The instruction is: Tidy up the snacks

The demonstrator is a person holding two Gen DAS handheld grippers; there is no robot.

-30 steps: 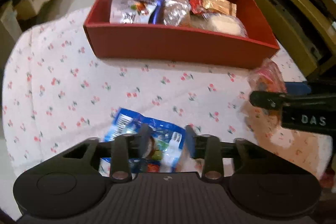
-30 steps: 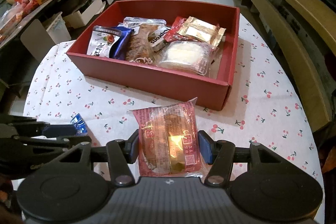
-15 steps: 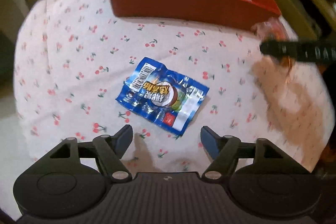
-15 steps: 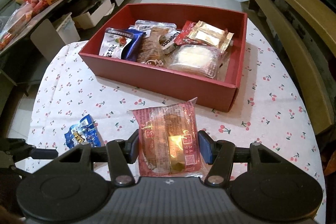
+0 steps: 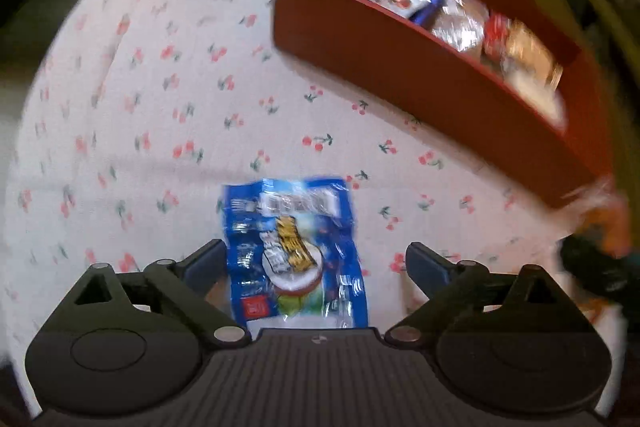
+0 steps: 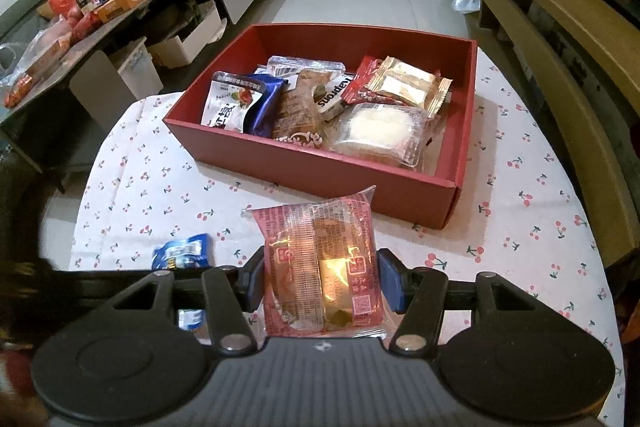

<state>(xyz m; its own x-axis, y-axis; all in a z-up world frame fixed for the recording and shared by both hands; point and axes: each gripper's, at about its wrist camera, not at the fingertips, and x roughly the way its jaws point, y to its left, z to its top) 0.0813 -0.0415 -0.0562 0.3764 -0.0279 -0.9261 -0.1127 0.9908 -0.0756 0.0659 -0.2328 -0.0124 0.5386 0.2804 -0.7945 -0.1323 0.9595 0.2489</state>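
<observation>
Your right gripper (image 6: pixel 322 281) is clamped on the pink cake packet (image 6: pixel 322 269), both pads pressing its sides, held above the cherry-print tablecloth (image 6: pixel 520 227) just short of the red box (image 6: pixel 320 171). Your left gripper (image 5: pixel 314 263) has its fingers spread wide, gripping nothing; the blue snack packet (image 5: pixel 294 255) lies flat on the cloth between them, nearer the left finger (image 5: pixel 206 261). Red box sits beyond, up and to the right, already holding several wrapped snacks (image 6: pixel 376 127). Left view is motion-blurred.
</observation>
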